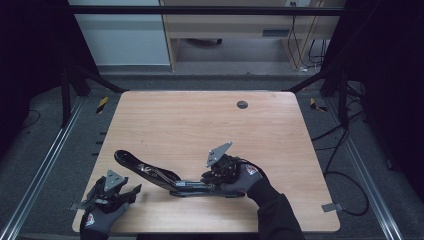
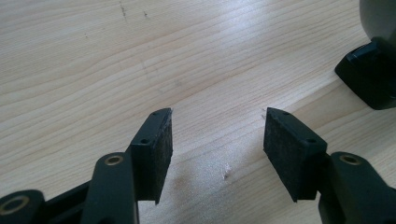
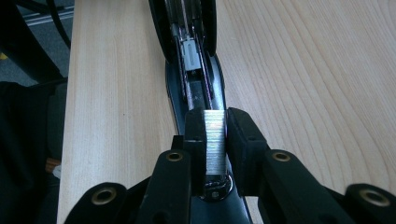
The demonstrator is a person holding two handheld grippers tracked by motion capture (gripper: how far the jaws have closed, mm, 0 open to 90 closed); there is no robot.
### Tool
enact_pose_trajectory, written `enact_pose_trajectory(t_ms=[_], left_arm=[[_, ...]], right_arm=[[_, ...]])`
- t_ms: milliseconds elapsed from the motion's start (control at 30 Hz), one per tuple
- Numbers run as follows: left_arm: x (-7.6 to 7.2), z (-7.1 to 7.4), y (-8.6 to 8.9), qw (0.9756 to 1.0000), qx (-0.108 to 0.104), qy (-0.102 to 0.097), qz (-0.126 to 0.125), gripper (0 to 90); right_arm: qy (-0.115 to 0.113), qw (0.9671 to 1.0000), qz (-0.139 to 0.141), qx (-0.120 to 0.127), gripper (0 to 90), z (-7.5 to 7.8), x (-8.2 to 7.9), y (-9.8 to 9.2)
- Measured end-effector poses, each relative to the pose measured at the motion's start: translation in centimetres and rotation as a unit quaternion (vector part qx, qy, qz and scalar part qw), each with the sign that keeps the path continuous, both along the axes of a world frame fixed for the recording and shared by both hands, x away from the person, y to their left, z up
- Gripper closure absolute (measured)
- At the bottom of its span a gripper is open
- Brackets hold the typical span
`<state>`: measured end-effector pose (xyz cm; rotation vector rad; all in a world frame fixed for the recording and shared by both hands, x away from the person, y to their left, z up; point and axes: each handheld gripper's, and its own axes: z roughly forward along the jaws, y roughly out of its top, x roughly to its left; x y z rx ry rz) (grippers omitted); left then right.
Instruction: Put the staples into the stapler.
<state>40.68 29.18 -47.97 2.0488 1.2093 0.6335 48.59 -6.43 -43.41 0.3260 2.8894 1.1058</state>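
1 staple strip (image 3: 215, 140) pinched in right claw (image 3: 215, 123) above opened stapler (image 3: 191, 56); left claw (image 2: 217, 135) spread, empty

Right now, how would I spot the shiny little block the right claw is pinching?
Start at the light wooden table and find the long black stapler lying opened up near its front edge. At its right end, the right claw pinches a small silvery strip of staples over the stapler's open channel. Everything around it is black; only this gleams.
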Motion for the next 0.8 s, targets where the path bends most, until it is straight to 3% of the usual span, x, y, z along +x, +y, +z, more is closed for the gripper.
enact_pose_trajectory(t_ms=[533, 800], left_arm=[[0.01, -0.02, -0.01, 1.0000, -0.001, 0.000, 0.001, 42.2], [0.02, -0.04, -0.01, 1.0000, -0.002, 0.001, 0.001, 42.2]], right_arm=[[0.003, 1.0000, 0.005, -0.005, 78.6, -0.46, 0.02, -0.01], [-0.008, 0.9999, 0.012, -0.003, 78.6, -0.14, -0.07, 0.29]])
